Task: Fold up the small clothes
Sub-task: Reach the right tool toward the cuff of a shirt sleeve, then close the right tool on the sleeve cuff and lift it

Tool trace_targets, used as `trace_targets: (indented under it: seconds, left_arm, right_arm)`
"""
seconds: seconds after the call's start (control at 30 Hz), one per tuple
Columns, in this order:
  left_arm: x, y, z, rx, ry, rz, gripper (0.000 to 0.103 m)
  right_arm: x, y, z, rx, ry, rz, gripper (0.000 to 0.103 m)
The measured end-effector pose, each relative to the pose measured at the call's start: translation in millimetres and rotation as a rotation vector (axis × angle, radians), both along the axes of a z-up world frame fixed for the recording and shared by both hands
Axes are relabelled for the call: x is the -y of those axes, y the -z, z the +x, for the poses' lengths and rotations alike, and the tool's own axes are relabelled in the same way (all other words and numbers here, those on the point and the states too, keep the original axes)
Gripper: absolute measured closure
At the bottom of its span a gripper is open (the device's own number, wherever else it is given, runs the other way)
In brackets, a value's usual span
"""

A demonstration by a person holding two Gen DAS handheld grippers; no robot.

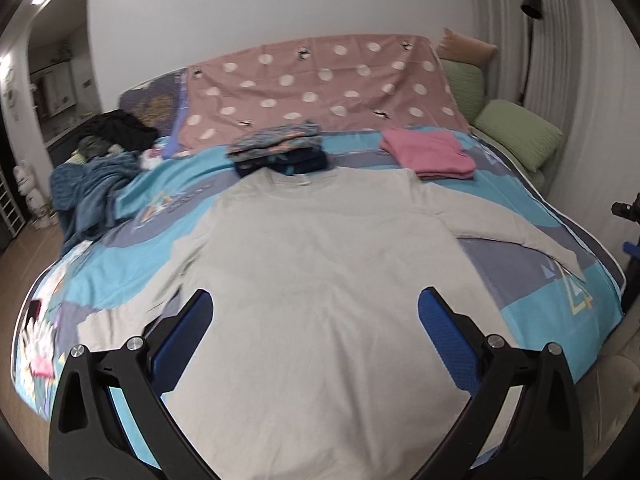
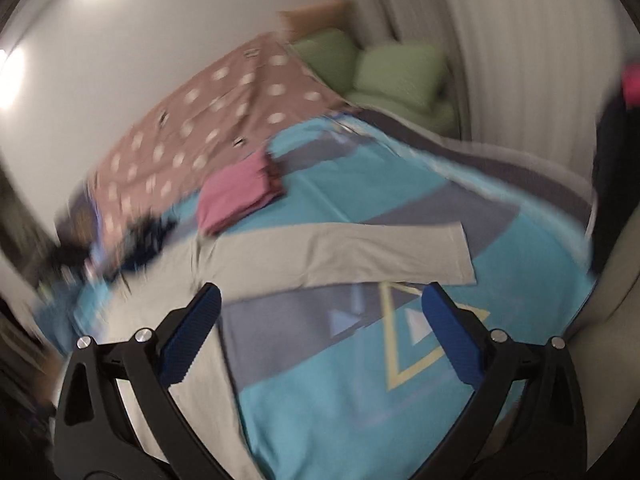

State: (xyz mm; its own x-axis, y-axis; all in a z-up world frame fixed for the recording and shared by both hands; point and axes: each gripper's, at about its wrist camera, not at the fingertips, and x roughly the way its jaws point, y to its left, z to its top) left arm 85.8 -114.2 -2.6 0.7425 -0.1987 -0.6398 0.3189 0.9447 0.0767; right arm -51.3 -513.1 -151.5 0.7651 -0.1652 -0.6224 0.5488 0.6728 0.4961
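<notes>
Black angular frames on left gripper (image 1: 315, 306) and right gripper (image 2: 320, 306); blue textured pads (image 1: 448, 340) lining inner finger faces, silver round screws (image 1: 135, 343) behind them.

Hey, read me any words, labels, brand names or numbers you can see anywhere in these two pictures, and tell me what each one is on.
None can be read.
Bed cover: dark lettering beside a triangle motif on its left part, too blurred to read; only triangle shapes show in the right wrist view.
Grey long-sleeved shirt: a small tag at the collar, too small to read.
Folded pink stack and folded patterned stack: no legible text.
Both grippers: no markings visible.
</notes>
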Motion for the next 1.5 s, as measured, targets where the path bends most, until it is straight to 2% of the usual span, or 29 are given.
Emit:
trace_targets:
  seconds: [0.1, 0.2, 0.27, 0.4, 0.5, 0.63, 0.7, 0.77, 0.83, 0.87, 0.93, 0.97, 1.0, 1.03, 1.1, 1.13, 1.17, 1.23, 1.27, 1.37, 1.5]
  left_arm:
    - [39.1, 8.1, 18.9, -0.038, 0.078, 0.029, 0.001]
    - [76.2, 18.3, 34.0, -0.082, 0.151, 0.057, 0.001]
    - [99.3, 23.9, 42.1, -0.106, 0.188, 0.067, 0.001]
    - [135.6, 29.3, 51.5, -0.155, 0.257, 0.050, 0.001]
    - [166.8, 31.8, 52.8, -0.159, 0.325, 0.083, 0.001]
    - [203.0, 29.8, 58.1, -0.188, 0.436, 0.108, 0.001]
    - [222.2, 27.6, 67.2, -0.214, 0.482, 0.106, 0.001]
    - [245.3, 24.3, 80.8, -0.242, 0.509, 0.095, 0.001]
    - [273.4, 20.3, 94.7, -0.253, 0.545, 0.070, 0.001]
    - [289.0, 19.2, 99.9, -0.263, 0.573, 0.052, 0.001]
    - [319.2, 19.8, 108.3, -0.315, 0.680, -0.020, 0.001]
    - [337.4, 23.5, 112.9, -0.361, 0.731, -0.051, 0.001]
    - [355.7, 30.0, 117.9, -0.420, 0.760, -0.056, 0.001]
    - [377.6, 40.8, 124.3, -0.513, 0.775, -0.061, 0.001]
    - [408.8, 61.5, 130.9, -0.678, 0.813, -0.117, 0.001]
    - [424.6, 75.1, 133.5, -0.777, 0.839, -0.163, 0.001]
    - [434.0, 86.3, 134.5, -0.851, 0.847, -0.190, 0.001]
    - [448.9, 111.6, 139.6, -0.988, 0.803, -0.241, 0.001]
    - [452.1, 121.3, 142.0, -1.031, 0.777, -0.264, 0.001]
    - [450.3, 136.7, 146.6, -1.105, 0.751, -0.330, 0.003]
    - [436.8, 135.5, 160.8, -1.108, 0.740, -0.408, 0.003]
  right_arm:
    - [93.4, 64.5, -10.0, 0.093, 0.009, 0.379, 0.002]
    - [130.4, 120.5, -15.8, 0.115, 0.065, 0.590, 0.002]
    - [134.9, 141.1, -14.6, 0.124, 0.075, 0.654, 0.002]
    - [141.1, 164.1, 0.7, 0.066, 0.097, 0.678, 0.002]
    - [151.9, 177.3, 8.4, 0.073, 0.126, 0.678, 0.002]
    - [161.5, 179.7, 19.3, 0.099, 0.177, 0.654, 0.002]
    - [163.4, 179.0, 21.4, 0.116, 0.211, 0.624, 0.012]
    - [162.4, 178.7, 20.8, 0.125, 0.233, 0.603, 0.015]
    - [157.8, 178.4, 19.4, 0.159, 0.229, 0.580, 0.025]
    - [156.5, 178.6, 20.8, 0.157, 0.220, 0.572, 0.034]
    - [151.8, 181.6, 26.2, 0.091, 0.201, 0.540, 0.059]
    - [150.2, 182.8, 27.0, 0.059, 0.208, 0.521, 0.077]
    - [148.8, 184.2, 26.8, 0.045, 0.217, 0.502, 0.089]
    - [146.9, 185.0, 26.6, 0.036, 0.210, 0.478, 0.095]
    - [141.0, 181.8, 33.3, -0.004, 0.171, 0.380, 0.099]
    - [134.9, 175.6, 37.2, -0.027, 0.154, 0.309, 0.099]
    - [123.7, 164.5, 42.4, -0.065, 0.127, 0.194, 0.099]
    - [103.2, 147.5, 49.4, -0.117, 0.090, 0.023, 0.099]
    - [92.9, 139.6, 54.4, -0.134, 0.068, -0.051, 0.099]
    - [59.6, 117.7, 70.6, -0.174, -0.008, -0.271, 0.099]
    - [6.5, 106.4, 100.9, -0.289, -0.134, -0.591, 0.099]
